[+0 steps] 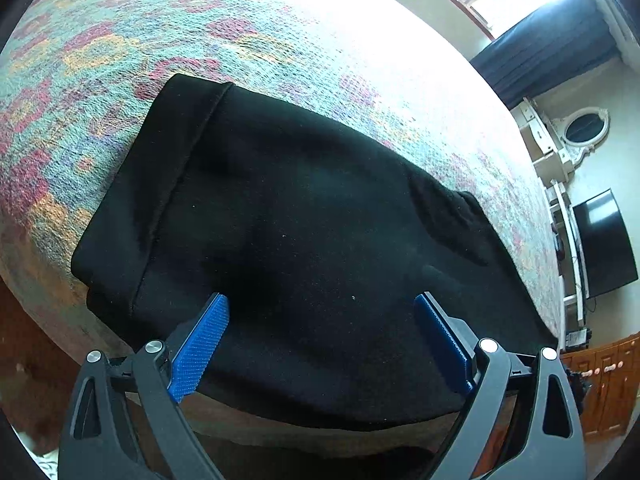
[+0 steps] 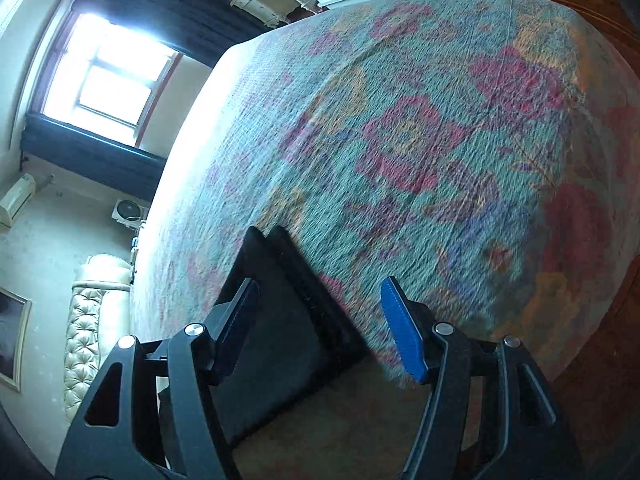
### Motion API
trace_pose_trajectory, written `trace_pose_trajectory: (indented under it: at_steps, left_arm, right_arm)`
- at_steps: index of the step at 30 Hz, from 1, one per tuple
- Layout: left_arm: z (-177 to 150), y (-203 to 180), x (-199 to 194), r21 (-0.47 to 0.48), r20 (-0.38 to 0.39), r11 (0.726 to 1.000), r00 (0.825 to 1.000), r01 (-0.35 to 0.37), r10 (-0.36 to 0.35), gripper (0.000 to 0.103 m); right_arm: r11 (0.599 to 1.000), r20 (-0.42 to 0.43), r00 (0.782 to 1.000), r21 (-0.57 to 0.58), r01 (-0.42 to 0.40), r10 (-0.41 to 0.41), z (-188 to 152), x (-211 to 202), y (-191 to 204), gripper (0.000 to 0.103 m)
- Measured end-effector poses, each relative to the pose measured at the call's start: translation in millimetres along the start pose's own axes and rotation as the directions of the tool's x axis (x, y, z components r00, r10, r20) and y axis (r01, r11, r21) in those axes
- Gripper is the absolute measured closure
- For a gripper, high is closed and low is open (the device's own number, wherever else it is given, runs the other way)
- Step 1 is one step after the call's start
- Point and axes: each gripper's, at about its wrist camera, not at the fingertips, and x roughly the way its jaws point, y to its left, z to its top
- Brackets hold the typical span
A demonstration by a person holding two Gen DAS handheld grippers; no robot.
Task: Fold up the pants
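**Black pants lie folded at the bed's near edge, both tongs spread and empty**

The black pants rest in a folded stack on the bed, close to its near edge, on a floral cover of teal, pink and orange. In the left wrist view a folded band with a stitched hem runs along the stack's left side, and a small flap sticks out at its right.

The left tongs hover over the near part of the stack with their blue pads well apart; nothing is pinched between them, and whether the tips touch the cloth cannot be told.

The right tongs are also released, pads spread with nothing held. In that blurred view a corner of the pants lies below and between the left pad and the middle of the gap, while the right pad stands over bare bed cover. A bright window with dark curtains lies beyond the bed.
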Motion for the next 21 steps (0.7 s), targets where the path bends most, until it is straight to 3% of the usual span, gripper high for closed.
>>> trace_pose_trajectory:
  at_steps: [3, 4, 6, 9, 10, 11, 15, 21]
  left_arm:
    - [-1, 2, -4, -0.018, 0.015, 1.0, 1.0, 0.024, -0.024, 0.011]
    - [-1, 2, -4, -0.017, 0.014, 1.0, 1.0, 0.02, -0.02, 0.011]
    - [0, 1, -4, -0.017, 0.01, 1.0, 1.0, 0.016, -0.016, 0.011]
    - [-3, 5, -7, -0.016, 0.004, 1.0, 1.0, 0.006, -0.006, 0.011]
    - [-3, 3, -7, -0.011, 0.001, 1.0, 1.0, 0.001, -0.001, 0.011]
    - [-4, 3, -7, -0.007, 0.0, 1.0, 1.0, -0.003, 0.003, 0.011]
    - [-5, -1, -9, -0.001, -0.004, 1.0, 1.0, -0.011, 0.011, 0.011]
    - [-5, -13, -5, 0.014, -0.013, 0.999, 0.999, -0.048, 0.048, 0.011]
  right_arm:
    - [0.998, -0.065, 0.996, 0.024, -0.053, 0.054, -4, 27, -3, 0.032]
    - [0.998, -0.076, 0.995, 0.005, -0.057, 0.057, -6, 32, -1, 0.026]
    - [0.996, -0.13, 0.99, -0.06, -0.067, 0.059, -9, 42, 12, 0.026]
    - [0.978, -0.208, 0.978, -0.206, -0.015, -0.029, -25, 55, 39, 0.038]
    - [0.97, -0.222, 0.973, -0.241, 0.011, -0.066, -29, 58, 45, 0.053]
    - [0.969, -0.245, 0.967, -0.247, 0.012, -0.074, -32, 61, 48, 0.076]
    - [0.965, -0.249, 0.964, -0.262, 0.027, -0.095, -38, 60, 67, 0.083]
    - [0.953, -0.182, 0.983, -0.298, -0.059, 0.004, -50, 33, 124, 0.083]
